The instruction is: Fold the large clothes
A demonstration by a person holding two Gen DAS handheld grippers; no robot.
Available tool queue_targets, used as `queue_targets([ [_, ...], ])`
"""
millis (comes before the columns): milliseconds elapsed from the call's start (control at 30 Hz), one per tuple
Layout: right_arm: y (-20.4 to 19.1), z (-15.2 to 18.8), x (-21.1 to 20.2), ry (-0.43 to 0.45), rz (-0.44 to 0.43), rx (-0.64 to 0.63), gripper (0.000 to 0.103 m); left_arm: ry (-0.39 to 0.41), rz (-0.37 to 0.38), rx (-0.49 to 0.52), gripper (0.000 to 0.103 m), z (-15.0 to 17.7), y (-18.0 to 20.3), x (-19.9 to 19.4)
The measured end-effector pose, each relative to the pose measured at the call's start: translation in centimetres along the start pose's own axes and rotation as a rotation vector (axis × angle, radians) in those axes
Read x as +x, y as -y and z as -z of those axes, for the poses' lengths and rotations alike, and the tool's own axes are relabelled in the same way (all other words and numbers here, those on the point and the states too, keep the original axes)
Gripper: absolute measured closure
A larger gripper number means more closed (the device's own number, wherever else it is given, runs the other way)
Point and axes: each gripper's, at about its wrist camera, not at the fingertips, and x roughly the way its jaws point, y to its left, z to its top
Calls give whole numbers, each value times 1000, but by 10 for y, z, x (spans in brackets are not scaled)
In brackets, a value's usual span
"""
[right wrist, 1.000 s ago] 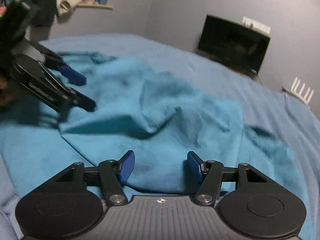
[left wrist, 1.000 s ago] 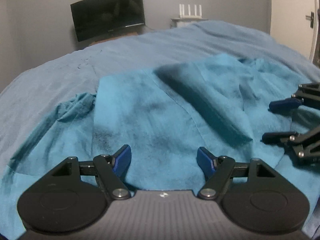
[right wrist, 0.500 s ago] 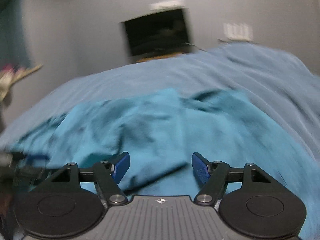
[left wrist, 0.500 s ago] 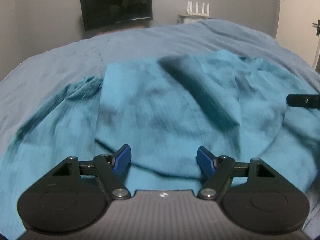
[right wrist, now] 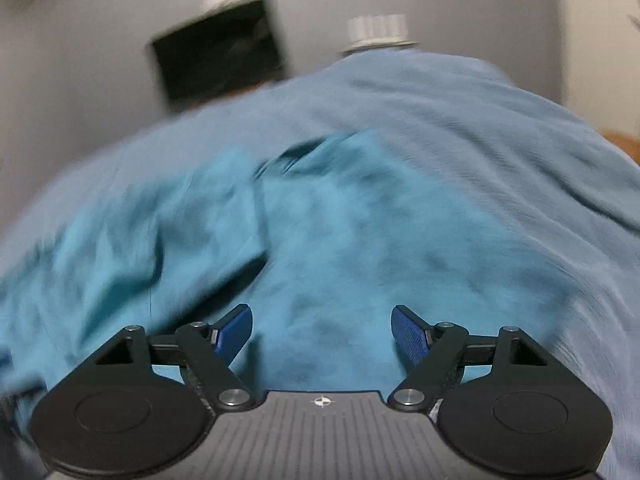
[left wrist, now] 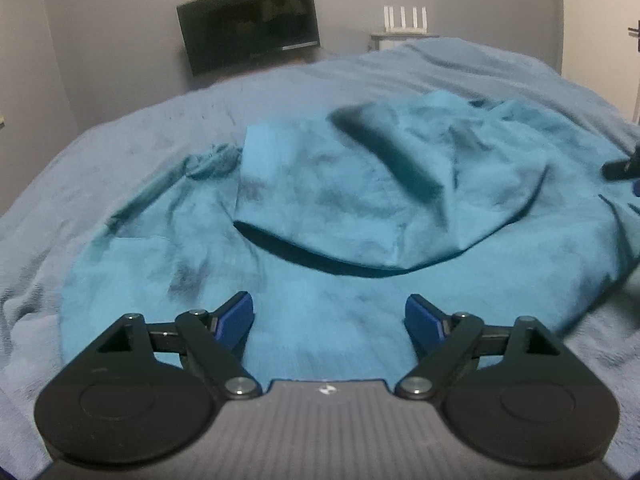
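Observation:
A large teal garment lies rumpled on the bed, its far half folded back over the near half with a dark shadowed edge. My left gripper hovers above the garment's near part; its jaws are opening and nothing is between them. In the blurred right wrist view the same garment spreads below my right gripper, whose jaws are also opening with nothing between the blue pads. A dark tip of the right gripper shows at the right edge of the left wrist view.
A grey-blue bedcover surrounds the garment on all sides. Beyond the bed stand a dark monitor against the grey wall and a white router on a small stand. A door is at the far right.
Both grippers drew back from the garment and their jaws widened. The right wrist view rolled, from facing the left gripper to facing the monitor wall. The folded flap stays lying on the garment.

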Motion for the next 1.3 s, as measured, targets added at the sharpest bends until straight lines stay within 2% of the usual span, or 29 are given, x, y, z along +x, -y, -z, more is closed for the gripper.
queue_targets([
  [100,41,0,-24,40,33,286,23,38,-19,-9,19,1,0,-16],
  [200,85,7,-39,37,41,574,22,70,-19,-30,19,1,-1,-27],
  [300,123,25,-36,-5,7,860,21,76,-21,-31,19,1,0,-32],
  [367,135,37,-26,-45,-16,971,23,78,-22,-24,19,1,2,-33],
  [433,135,39,-19,-55,-40,985,24,77,-22,-12,19,1,5,-33],
  [600,124,37,7,-67,-107,922,30,54,-10,6,19,2,7,-25],
  [733,120,40,28,-105,-117,935,34,21,6,21,19,3,9,-13],
  [800,118,40,37,-96,-131,927,44,10,9,33,19,3,12,-9],
  [867,114,36,37,-49,-160,895,67,22,5,40,19,1,15,-8],
  [900,112,35,34,-13,-182,887,69,42,2,50,19,-2,18,-10],
  [1000,110,34,32,68,-280,926,68,109,6,81,19,-19,34,-12],
  [1067,111,34,37,59,-269,931,61,112,6,49,19,-34,43,-5],
  [1167,117,45,47,12,-265,967,56,69,-20,-21,19,-51,53,18],
  [1300,115,46,52,-4,-285,968,48,-18,-72,-35,19,-52,67,53],
])
